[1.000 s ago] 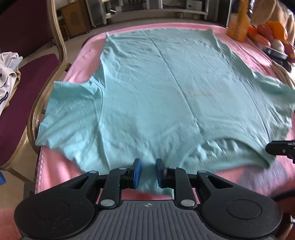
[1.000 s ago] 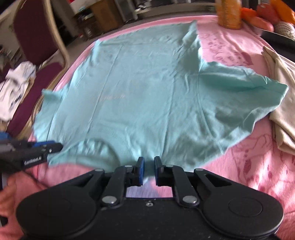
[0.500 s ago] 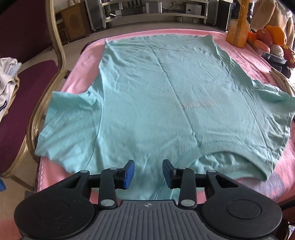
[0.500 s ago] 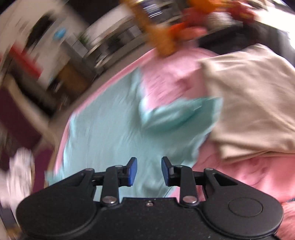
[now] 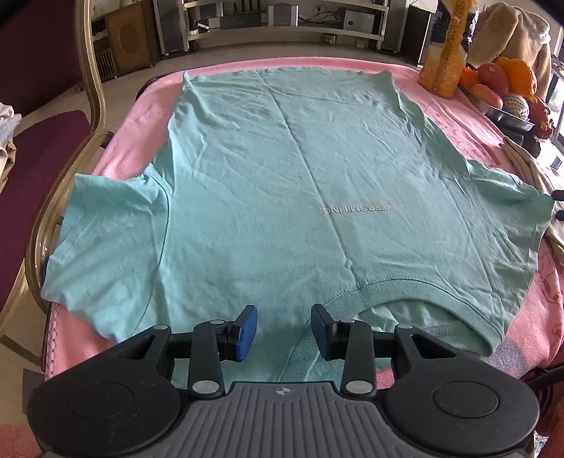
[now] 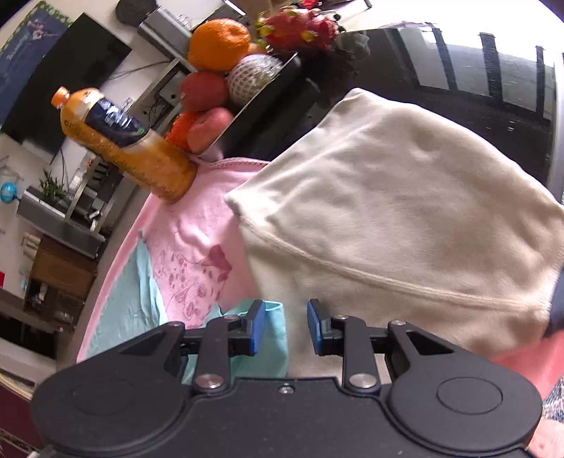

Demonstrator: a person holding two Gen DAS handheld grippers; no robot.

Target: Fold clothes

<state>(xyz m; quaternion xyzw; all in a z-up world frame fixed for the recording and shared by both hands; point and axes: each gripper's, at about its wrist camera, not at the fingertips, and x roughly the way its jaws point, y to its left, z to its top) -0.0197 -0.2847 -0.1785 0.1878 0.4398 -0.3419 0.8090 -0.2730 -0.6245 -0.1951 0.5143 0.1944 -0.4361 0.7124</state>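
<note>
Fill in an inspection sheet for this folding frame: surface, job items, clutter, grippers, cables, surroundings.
Surface: pink embroidered cloth covering the table.
Job's things: mint-green cotton T-shirt spread flat, unfolded, collar nearest the camera; cream folded garment lying beside it.
Clutter: orange juice bottle; dark tray of fruit.
Grippers: left gripper open over the shirt's shoulder, gripping nothing; right gripper open, between the sleeve edge and the cream garment, gripping nothing.
Cables: dark wires by the far shelving.
Surroundings: maroon padded chair with a gold frame; shelving with speakers.
</note>
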